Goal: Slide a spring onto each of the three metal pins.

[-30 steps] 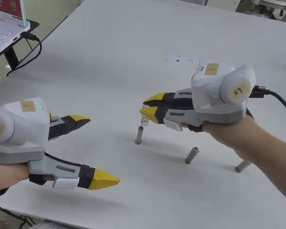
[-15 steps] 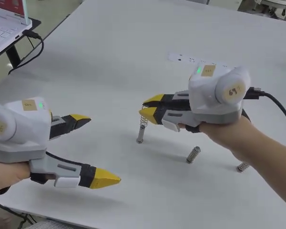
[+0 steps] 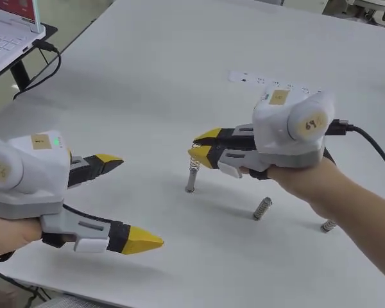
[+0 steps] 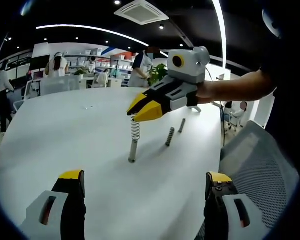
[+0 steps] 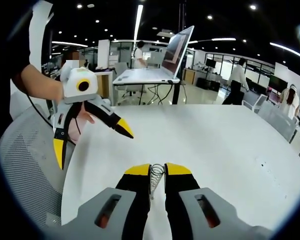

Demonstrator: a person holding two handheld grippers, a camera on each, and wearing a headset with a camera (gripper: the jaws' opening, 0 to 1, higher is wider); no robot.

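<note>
White tabletop (image 3: 147,77) is spread under both grippers. A spring (image 3: 194,164) is clenched by the right gripper (image 3: 196,145) atop the upright metal pin (image 3: 190,184) near the table's middle. The left gripper (image 3: 139,200) is held released, jaws wide, grasping nothing.

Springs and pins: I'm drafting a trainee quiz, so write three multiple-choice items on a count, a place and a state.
1. How many pins stand on the table? A. One B. Three C. Five
2. Where is the spring held by the right gripper? A. Flat on the table B. Around the top of the pin below it C. Hanging off the table's edge
3. How is the left gripper? A. Open B. Shut on a spring C. Shut on a pin
Answers: 1 B, one under the right gripper, two beside it carrying springs; 2 B, the coil rings the pin's upper end; 3 A, its yellow tips stand far apart.
</note>
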